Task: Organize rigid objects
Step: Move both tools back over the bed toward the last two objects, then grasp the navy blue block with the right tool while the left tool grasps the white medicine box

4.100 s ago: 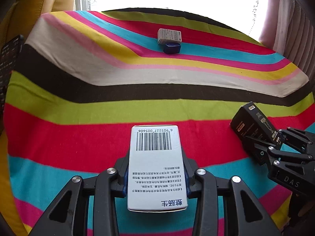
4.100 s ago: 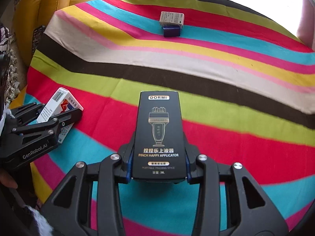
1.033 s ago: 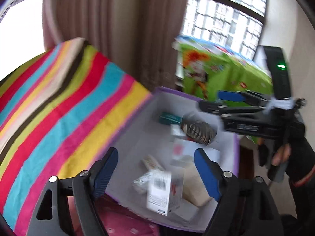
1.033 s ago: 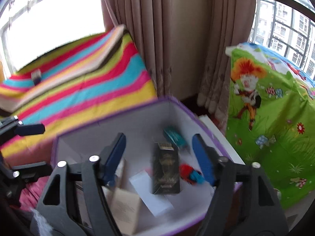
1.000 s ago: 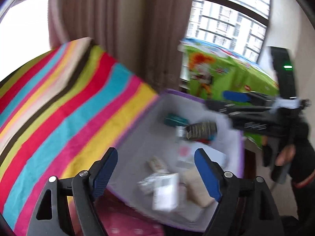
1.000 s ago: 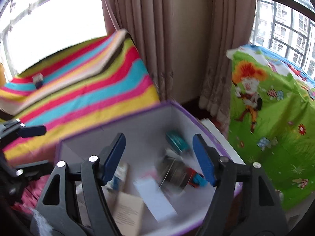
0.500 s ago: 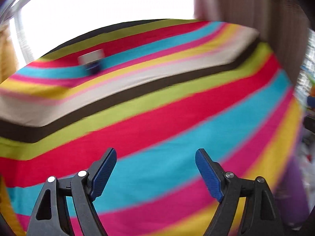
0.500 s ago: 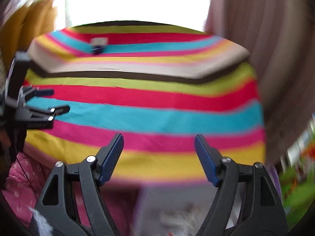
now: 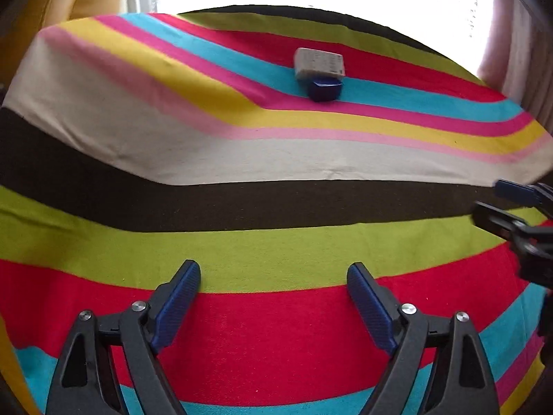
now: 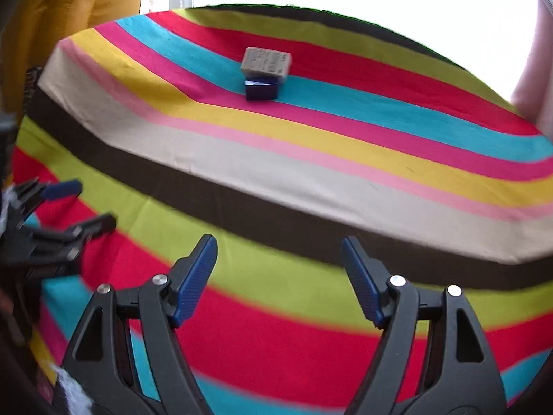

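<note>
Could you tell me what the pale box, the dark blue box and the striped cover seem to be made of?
Pale box: likely matte printed cardboard, with fine print and crisp edges. Dark blue box: probably glossy card or plastic, with a bright highlight on top. Striped cover: woven fabric, with visible weave and soft folds.

striped cloth (image 9: 276, 159): matt woven | blue box (image 9: 324, 90): glossy

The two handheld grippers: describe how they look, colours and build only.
Left gripper and right gripper match: black plastic jaws with triangular cut-outs, silver round screws at the joints, and ribbed dark blue pads on the inner faces. No cables or sleeves show.
</note>
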Action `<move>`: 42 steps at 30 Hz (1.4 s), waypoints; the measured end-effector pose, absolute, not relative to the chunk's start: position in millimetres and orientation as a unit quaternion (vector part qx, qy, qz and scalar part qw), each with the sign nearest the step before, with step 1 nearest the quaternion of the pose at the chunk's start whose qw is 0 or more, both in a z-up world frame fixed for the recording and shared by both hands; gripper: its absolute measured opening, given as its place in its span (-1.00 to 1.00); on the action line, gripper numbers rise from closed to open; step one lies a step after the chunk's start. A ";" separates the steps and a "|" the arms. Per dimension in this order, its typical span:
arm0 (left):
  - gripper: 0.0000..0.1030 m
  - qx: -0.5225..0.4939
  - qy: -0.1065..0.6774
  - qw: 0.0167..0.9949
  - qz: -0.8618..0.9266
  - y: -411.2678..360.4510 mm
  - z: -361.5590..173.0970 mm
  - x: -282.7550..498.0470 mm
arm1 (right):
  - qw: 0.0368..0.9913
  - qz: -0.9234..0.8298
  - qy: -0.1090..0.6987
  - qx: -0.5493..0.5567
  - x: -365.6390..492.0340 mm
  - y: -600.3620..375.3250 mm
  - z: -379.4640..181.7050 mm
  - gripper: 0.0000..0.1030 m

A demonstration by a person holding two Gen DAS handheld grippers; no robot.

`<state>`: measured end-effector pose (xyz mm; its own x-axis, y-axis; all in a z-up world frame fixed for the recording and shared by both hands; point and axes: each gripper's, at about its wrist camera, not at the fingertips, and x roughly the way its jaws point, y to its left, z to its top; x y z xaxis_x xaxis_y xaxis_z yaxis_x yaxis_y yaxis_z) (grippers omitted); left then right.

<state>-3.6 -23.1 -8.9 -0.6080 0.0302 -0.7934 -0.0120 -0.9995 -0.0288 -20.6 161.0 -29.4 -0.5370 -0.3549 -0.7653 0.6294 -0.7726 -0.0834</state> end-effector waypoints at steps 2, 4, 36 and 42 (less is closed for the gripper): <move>0.89 -0.446 0.001 0.000 0.895 -20.8 -10.3 -3.7 | 0.289 -0.853 0.183 0.395 -40.2 137.1 -36.0 0.49; 1.00 -0.454 -0.007 -0.003 0.891 -23.5 -12.6 -2.8 | 0.291 -0.849 0.183 0.400 -58.3 114.9 -40.3 0.49; 1.00 -0.472 0.004 0.018 0.882 -19.0 -12.4 -27.0 | 0.341 -0.823 0.202 0.408 -131.0 106.7 -51.1 0.05; 1.00 -0.462 -0.118 0.035 0.878 -13.8 -0.9 -93.1 | 0.321 -0.839 0.165 0.406 -94.8 193.6 -49.8 0.06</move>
